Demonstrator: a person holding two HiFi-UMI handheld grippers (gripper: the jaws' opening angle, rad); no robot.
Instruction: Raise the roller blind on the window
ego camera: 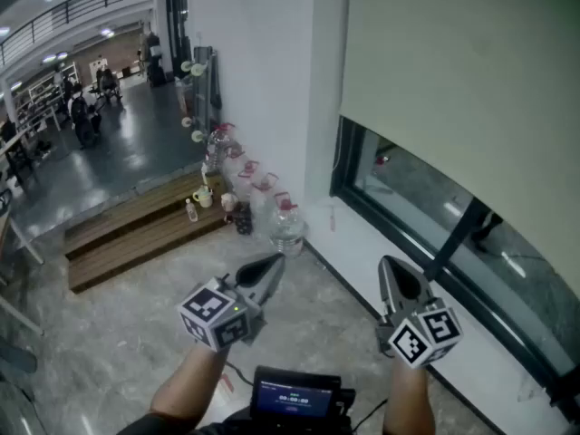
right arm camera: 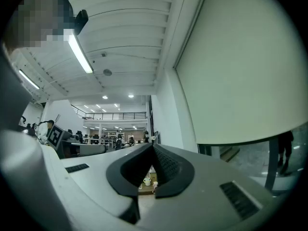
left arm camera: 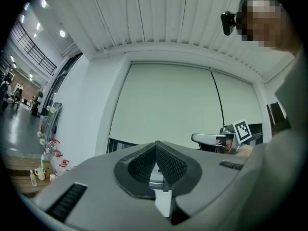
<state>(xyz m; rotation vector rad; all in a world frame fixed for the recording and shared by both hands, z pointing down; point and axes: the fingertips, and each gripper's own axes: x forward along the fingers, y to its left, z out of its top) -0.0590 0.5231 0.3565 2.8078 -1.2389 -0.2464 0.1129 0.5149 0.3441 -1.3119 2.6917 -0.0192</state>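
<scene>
Blind [ego camera: 471,80] ahead looks light and limp; I'd pinch its thin cord [left arm camera: 218,102]. My left gripper [ego camera: 275,261] and right gripper [ego camera: 386,265] are closed, empty.

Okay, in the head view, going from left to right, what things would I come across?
Black metal balcony railing → white ceramic mug → large clear plastic water jug → beige fabric roller blind.
</scene>
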